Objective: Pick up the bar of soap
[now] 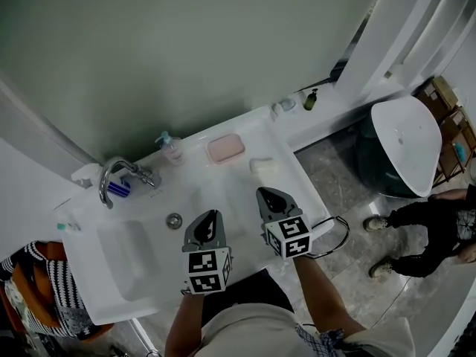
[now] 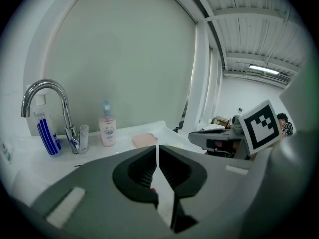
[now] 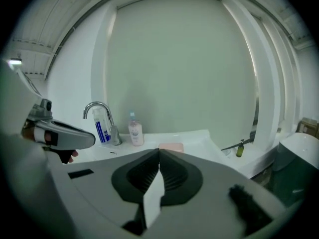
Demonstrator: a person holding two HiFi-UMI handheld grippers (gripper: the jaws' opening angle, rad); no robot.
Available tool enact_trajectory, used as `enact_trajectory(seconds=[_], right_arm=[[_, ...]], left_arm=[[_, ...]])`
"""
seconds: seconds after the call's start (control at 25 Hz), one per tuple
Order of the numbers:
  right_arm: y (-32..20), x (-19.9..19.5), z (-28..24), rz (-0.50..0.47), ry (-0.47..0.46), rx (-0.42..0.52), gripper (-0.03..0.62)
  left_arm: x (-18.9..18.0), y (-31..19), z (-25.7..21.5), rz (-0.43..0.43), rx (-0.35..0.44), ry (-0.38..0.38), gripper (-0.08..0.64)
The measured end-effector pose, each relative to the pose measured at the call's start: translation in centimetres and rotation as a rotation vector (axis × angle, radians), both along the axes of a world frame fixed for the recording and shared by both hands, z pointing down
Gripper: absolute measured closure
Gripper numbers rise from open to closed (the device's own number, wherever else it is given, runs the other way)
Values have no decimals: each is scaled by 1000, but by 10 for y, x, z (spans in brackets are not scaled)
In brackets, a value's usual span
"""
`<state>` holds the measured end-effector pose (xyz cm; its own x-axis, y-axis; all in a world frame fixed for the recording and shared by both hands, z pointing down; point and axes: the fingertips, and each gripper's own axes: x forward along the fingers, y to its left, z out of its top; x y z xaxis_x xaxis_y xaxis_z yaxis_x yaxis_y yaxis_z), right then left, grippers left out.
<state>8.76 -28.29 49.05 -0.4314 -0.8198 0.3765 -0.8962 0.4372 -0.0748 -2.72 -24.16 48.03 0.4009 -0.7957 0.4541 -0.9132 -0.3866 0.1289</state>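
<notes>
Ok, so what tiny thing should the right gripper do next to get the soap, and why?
Probably open the right gripper before reaching. Its jaws are closed together with nothing between them, so they could not fit around anything yet. The small pale rectangular bar of soap lies untouched just ahead of it on the white sink counter.

We see a white sink (image 1: 130,262) with a drain (image 1: 174,220) in its middle. A chrome tap (image 1: 111,173) stands at its back edge, with a blue-striped bottle (image 1: 118,189) just behind it and a pump bottle (image 1: 172,149) near it. Past the sink's far right corner, a dark bottle (image 1: 310,99) stands on a ledge (image 1: 331,116). Beyond that sits a toilet (image 1: 405,143).
</notes>
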Motion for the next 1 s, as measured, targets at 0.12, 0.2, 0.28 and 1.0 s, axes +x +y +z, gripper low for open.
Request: enact_trajectory(seconds=[0.12,0.2,0.28,1.0], right_arm=[[3,1,4,13,-4,-7,577],[5,0,6,17,-11,-14,577],[5,-2,6,13,-28,-19,577],[1,-4,10,-9,7,-39,579]], left_arm=[[1,-1,-1,0,7,5,535],[0,-2,-2,-4,10,9,535],[0,-5,-1,-8,10,13,535],[10,-19,-4,-17,32,21,551]])
